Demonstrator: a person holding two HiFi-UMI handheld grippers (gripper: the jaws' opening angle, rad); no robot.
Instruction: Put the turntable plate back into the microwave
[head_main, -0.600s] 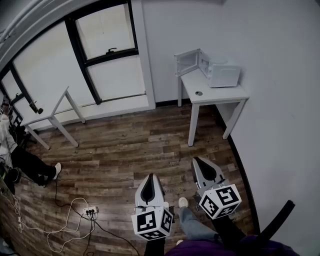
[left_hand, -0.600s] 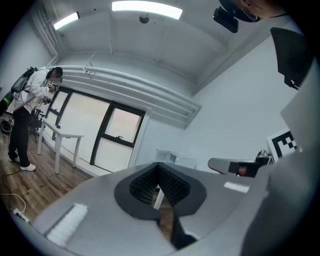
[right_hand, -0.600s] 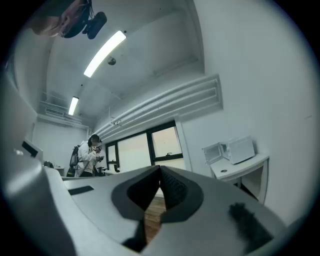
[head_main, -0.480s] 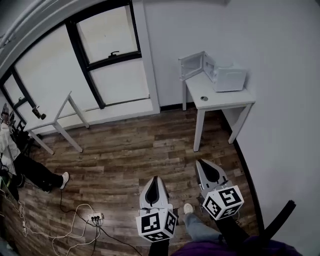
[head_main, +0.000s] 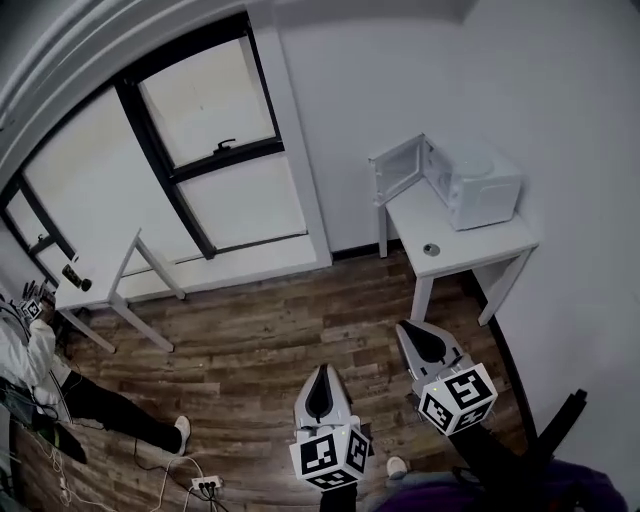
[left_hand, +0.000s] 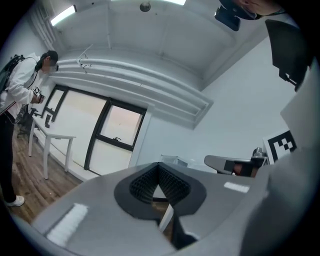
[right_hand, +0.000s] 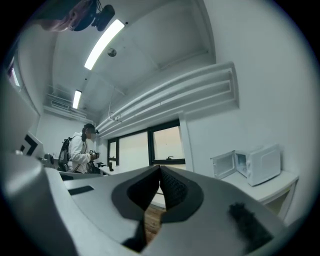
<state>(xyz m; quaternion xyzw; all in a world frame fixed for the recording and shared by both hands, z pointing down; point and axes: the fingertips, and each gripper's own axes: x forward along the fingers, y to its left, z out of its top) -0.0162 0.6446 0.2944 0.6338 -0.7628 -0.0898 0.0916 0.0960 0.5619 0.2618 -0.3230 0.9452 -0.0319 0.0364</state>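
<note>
The white microwave (head_main: 478, 182) stands on a small white table (head_main: 480, 240) by the far wall, its door (head_main: 397, 170) swung open to the left. A small round grey thing (head_main: 431, 249) lies on the table in front of it; I cannot tell what it is. No turntable plate shows in any view. My left gripper (head_main: 321, 372) and right gripper (head_main: 411, 328) hang level over the wooden floor, well short of the table, both shut and empty. In the right gripper view the microwave (right_hand: 263, 164) shows beyond the shut gripper (right_hand: 160, 168). The left gripper (left_hand: 159, 165) is shut too.
A second white table (head_main: 128, 272) stands under the window at the left. A person in white (head_main: 28, 350) stands at the left edge, also seen as the person (right_hand: 80, 150) in the right gripper view. A power strip with cables (head_main: 205, 485) lies on the floor.
The head view has shifted: the microwave and its table now sit lower and further right. Both grippers stay shut and have slid slightly right and down in the picture.
</note>
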